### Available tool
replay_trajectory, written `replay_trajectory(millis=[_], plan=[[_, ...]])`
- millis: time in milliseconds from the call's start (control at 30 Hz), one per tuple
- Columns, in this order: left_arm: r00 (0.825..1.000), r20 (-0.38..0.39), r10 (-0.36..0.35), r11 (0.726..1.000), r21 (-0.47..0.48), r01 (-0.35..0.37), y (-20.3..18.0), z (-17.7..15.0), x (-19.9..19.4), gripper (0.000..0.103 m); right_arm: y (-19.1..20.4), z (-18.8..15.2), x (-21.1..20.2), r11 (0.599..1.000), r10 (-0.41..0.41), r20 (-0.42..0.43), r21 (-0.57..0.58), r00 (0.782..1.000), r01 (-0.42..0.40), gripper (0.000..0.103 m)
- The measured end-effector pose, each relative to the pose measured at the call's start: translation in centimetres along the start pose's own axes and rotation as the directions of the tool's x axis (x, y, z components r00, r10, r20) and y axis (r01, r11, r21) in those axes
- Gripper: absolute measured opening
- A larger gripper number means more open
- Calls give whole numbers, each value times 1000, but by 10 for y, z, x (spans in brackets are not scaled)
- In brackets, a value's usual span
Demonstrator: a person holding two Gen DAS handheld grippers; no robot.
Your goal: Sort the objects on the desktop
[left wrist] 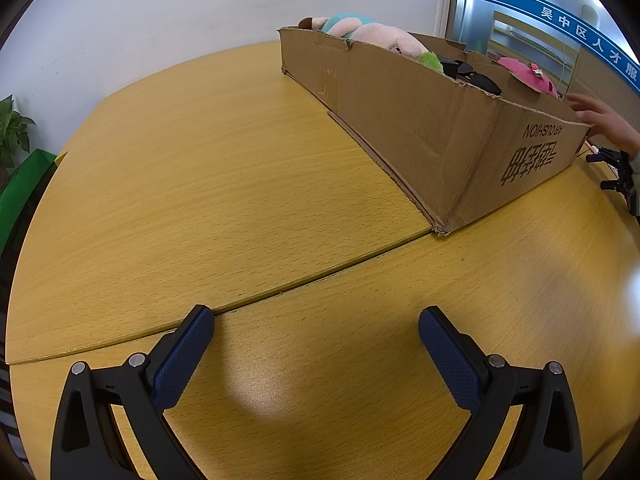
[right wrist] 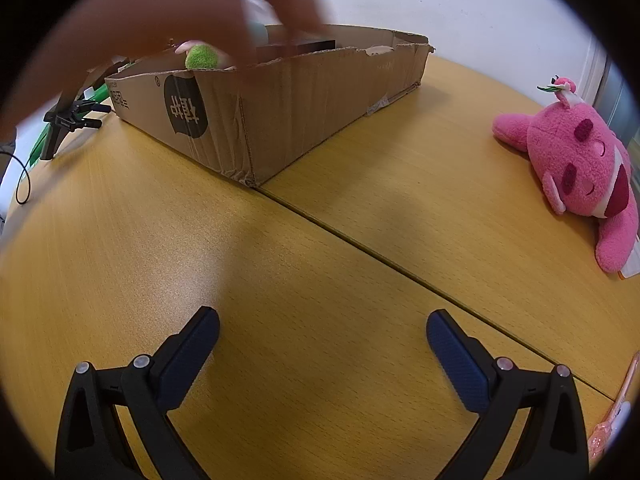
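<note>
A low cardboard box (left wrist: 420, 128) sits on the wooden table; soft toys poke above its rim, among them a pale pink plush (left wrist: 384, 36), a green tuft (left wrist: 431, 60) and a pink toy (left wrist: 524, 74). My left gripper (left wrist: 316, 320) hovers open over bare wood in front of the box, nothing between its blue pads. In the right wrist view the same box (right wrist: 288, 108) lies ahead, and a pink plush bear (right wrist: 576, 172) lies on the table at the right. My right gripper (right wrist: 323, 322) is open and empty too. A blurred hand (right wrist: 172, 12) reaches over the box.
A hand (left wrist: 604, 118) rests by the box's far corner. A black clamp stand (right wrist: 66, 120) and a cable (right wrist: 22, 184) sit at the table's left edge. A pinkish pen-like item (right wrist: 616, 404) lies at the lower right. A seam (right wrist: 360, 248) crosses the tabletop.
</note>
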State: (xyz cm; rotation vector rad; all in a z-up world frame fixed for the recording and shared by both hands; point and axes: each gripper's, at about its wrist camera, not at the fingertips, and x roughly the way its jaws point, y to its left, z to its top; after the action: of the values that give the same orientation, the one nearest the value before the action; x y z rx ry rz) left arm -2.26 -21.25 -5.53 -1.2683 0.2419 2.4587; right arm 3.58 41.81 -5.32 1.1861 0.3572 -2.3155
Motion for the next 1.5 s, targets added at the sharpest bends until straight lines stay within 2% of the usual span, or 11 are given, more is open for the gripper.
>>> replay_trajectory(millis=[1500], plan=[[1000, 3, -4, 1000, 9, 4, 0, 4, 3, 103, -3, 4, 1, 1000, -5, 0, 0, 1000, 5, 103]])
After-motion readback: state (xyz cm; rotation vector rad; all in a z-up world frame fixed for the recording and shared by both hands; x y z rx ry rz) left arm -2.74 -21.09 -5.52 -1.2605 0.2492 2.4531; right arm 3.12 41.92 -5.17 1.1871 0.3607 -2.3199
